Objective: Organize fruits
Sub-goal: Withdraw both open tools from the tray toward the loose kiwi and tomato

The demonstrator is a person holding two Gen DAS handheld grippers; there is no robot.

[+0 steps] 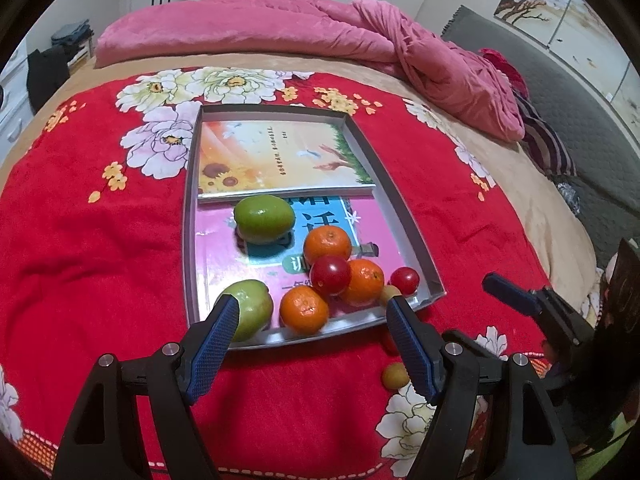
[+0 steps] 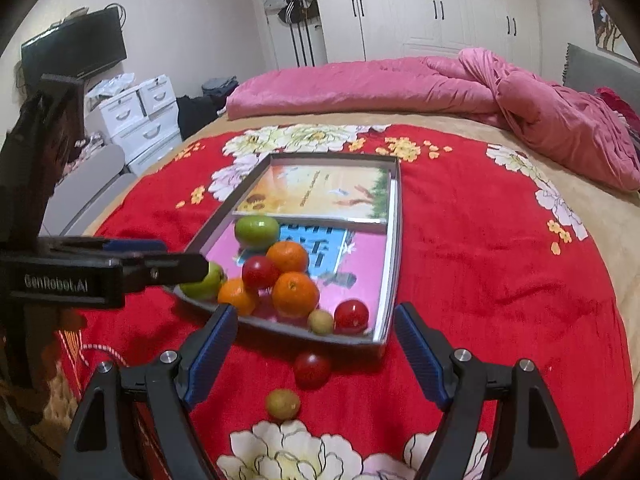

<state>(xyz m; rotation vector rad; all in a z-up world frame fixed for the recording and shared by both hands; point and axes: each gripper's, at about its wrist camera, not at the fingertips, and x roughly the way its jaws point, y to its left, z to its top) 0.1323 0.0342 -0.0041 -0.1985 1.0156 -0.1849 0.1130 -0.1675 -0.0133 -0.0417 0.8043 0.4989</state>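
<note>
Right wrist: glossy red tomato (image 2: 312, 369)

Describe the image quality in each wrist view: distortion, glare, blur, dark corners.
Left wrist view: strong fisheye bends the red blanket into a dome, black vignette in the corners, glare on the glossy books in the tray, the right gripper slightly soft at the edge. Right wrist view: same barrel distortion and vignette, bright wardrobe doors, the left gripper blurred close up.

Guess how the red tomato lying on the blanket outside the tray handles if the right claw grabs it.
The red tomato looks round and glossy, so it may roll or slip. Probably soft, so pinch gently. The plush blanket should damp rolling.
</note>
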